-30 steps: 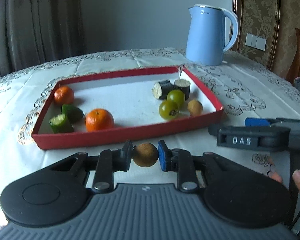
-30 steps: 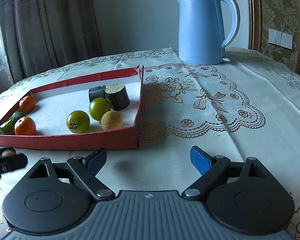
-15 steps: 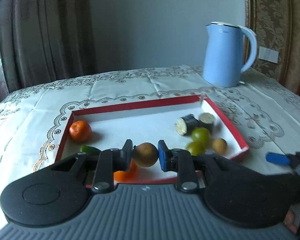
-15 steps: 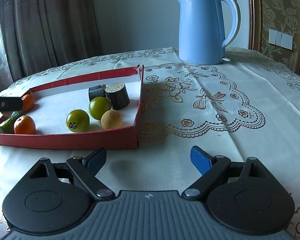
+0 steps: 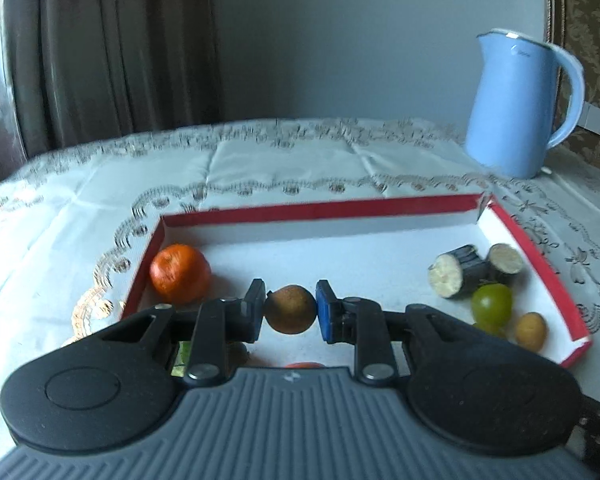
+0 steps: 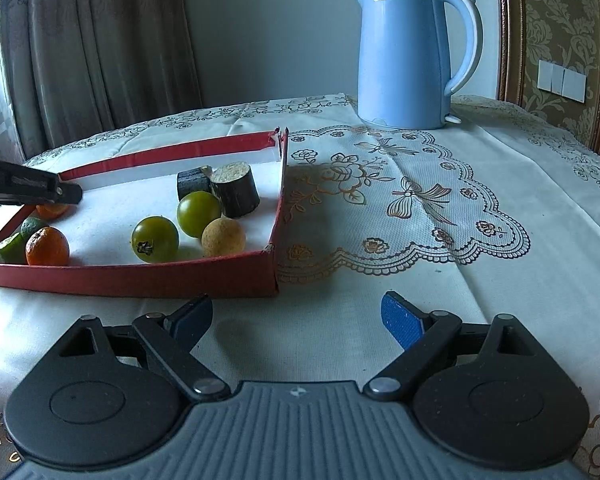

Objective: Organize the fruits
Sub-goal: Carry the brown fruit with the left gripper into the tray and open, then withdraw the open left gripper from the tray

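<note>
The left hand-held gripper point(image 5: 290, 309) carried the brown fruit point(image 5: 290, 309) over the red tray point(image 5: 540, 268).

blue kettle point(image 6: 406, 56) on lace tablecloth point(image 6: 420, 208) | curtain point(image 6: 96, 44) behind | wall switches point(image 6: 561, 80) right

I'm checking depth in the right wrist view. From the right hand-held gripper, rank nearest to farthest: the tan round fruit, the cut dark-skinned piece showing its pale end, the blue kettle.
Measured from the right hand-held gripper:
1. Tan round fruit, in the red tray's near right corner.
2. Cut dark-skinned piece, farther back along the tray's right wall.
3. Blue kettle, beyond the tray, at the table's far side.
</note>
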Demonstrator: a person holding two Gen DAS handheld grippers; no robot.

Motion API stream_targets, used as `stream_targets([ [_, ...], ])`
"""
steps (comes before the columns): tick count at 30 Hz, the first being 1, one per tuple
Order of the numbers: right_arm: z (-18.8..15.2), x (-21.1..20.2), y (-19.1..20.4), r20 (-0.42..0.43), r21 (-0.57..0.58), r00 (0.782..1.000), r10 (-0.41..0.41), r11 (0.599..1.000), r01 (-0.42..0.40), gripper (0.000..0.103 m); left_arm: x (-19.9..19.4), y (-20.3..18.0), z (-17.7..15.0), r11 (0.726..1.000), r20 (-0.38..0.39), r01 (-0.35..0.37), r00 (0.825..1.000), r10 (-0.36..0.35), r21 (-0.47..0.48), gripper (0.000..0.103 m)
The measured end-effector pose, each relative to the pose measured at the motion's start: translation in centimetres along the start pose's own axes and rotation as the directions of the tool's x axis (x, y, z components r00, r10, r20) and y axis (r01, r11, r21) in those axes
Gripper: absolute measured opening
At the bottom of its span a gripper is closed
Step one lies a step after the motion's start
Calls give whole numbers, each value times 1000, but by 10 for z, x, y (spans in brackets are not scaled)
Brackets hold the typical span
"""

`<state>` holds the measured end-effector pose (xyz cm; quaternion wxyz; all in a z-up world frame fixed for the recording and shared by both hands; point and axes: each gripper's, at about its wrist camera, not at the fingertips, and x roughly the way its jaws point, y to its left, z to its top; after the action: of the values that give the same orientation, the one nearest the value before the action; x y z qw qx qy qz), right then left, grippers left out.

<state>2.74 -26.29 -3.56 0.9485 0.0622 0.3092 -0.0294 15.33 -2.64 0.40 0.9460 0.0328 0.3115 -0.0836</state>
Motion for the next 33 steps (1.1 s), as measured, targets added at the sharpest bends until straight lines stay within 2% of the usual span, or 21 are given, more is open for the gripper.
stream_targets([
  [5, 0, 0, 1, -2, -3, 1000, -1, 1000, 1, 93, 23, 8, -6, 999, -71, -7, 997, 5, -32, 25],
  [15, 0, 0, 1, -3, -5, 1000, -2, 1000, 1, 93, 24, 4, -8, 999, -36, -35, 999, 35, -5, 30],
  [19, 0, 0, 1, -4, -7, 1000, -3, 1000, 3, 94, 22, 0, -12, 1000, -34, -27, 999, 28, 13, 47],
  [21, 0, 0, 2, -5, -10, 1000, -3, 1000, 3, 94, 21, 0, -14, 999, -34, -37, 999, 37, 13, 60],
  [25, 0, 1, 4, -9, -18, 1000, -9, 1000, 9, 94, 19, 0, -16, 999, -34, -34, 999, 35, 16, 62],
  [30, 0, 1, 4, -10, -20, 1000, -10, 1000, 10, 94, 10, -1, -19, 999, -13, -42, 999, 42, 23, 77],
  [33, 0, 1, 5, -11, -24, 1000, -13, 1000, 13, 94, 5, 1, -21, 999, -4, -39, 999, 39, 10, 81],
])
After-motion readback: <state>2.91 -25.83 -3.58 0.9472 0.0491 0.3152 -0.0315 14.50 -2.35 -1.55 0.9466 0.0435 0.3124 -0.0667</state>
